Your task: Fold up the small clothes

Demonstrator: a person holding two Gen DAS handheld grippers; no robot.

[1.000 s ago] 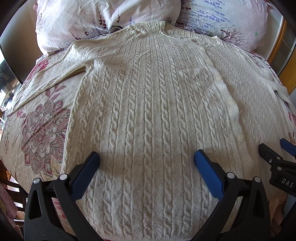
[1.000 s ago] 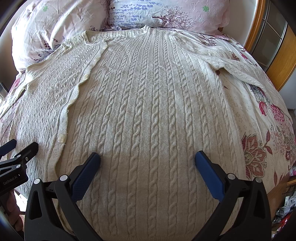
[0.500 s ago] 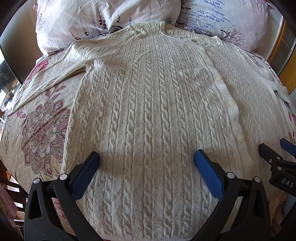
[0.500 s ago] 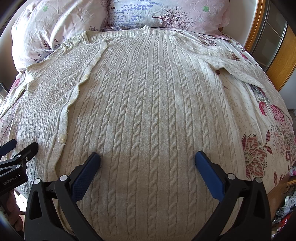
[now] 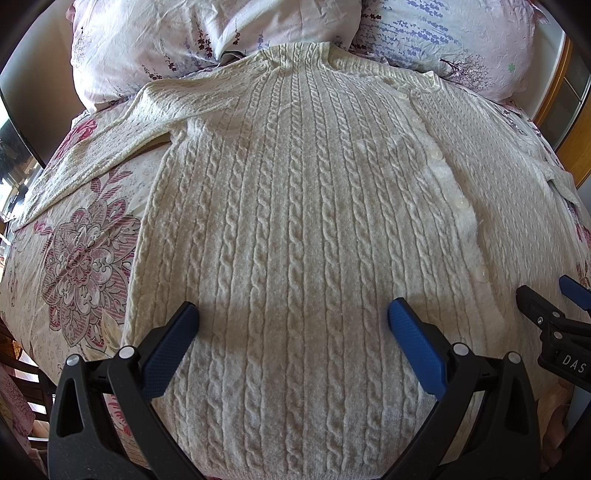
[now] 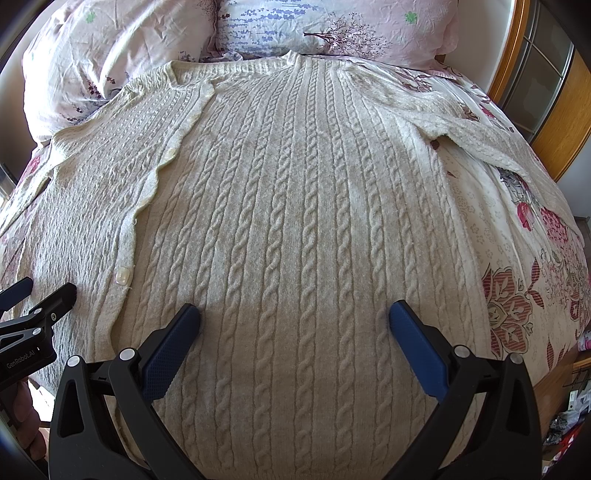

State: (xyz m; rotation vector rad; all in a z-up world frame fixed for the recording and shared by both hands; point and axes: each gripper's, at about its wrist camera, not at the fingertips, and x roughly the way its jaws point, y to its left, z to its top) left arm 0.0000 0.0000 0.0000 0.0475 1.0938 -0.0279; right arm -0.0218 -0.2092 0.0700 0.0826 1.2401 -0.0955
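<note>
A floral bedspread (image 5: 85,258) covers the bed, with pillows (image 6: 325,29) at twelve o'clock. On it the cream cable-knit cardigan (image 5: 295,221) lies flat and buttoned, sleeves spread toward nine and three. Its long axis runs six to twelve, collar toward the pillows. No fold shows yet; everything is left to do. The left gripper (image 5: 291,325) and right gripper (image 6: 293,326) hover over the hem, jaws wide and empty.

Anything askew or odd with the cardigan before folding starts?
Mostly tidy: the cream cardigan lies flat on the floral bedspread. Its button placket ripples in a wavy edge rather than lying straight. Both the left gripper and right gripper are open, holding nothing.
</note>
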